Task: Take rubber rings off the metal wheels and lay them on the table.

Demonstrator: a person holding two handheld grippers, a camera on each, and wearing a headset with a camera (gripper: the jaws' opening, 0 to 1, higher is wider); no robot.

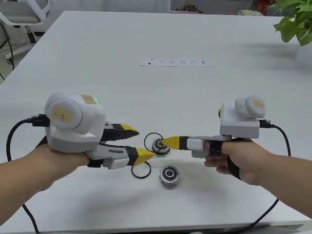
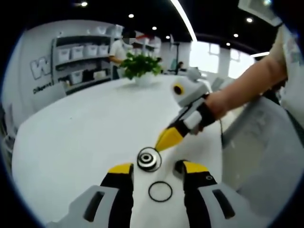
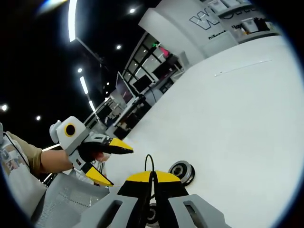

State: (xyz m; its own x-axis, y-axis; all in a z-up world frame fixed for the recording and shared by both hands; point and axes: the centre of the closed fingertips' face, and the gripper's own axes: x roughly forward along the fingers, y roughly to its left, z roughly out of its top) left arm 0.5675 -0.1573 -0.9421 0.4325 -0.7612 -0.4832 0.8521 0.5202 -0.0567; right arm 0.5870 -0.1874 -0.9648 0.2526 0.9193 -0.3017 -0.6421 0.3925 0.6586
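Right gripper [image 3: 152,178], jaws closed on a rubber ring [image 3: 147,160], seemingly peels it off the wheel [image 2: 149,159]; left gripper [image 2: 157,167] hovers, jaws apart.

White table [image 1: 146,39], potted plant [image 2: 140,65], shelves [image 2: 78,59] of bins, ceiling strip light [image 2: 183,21], bright windows [image 2: 204,57]

A smooth, matt white finish is being shown by the surface [image 1: 146,44]. Bright, glossy metal is being displayed by the near wheel [image 1: 169,176] and the far wheel [image 1: 160,146]. Dull black rubber is being shown by the loose ring [image 1: 141,170]. Smooth, faintly shiny plastic is being worn by the left gripper [image 1: 139,142] and right gripper [image 1: 165,142].
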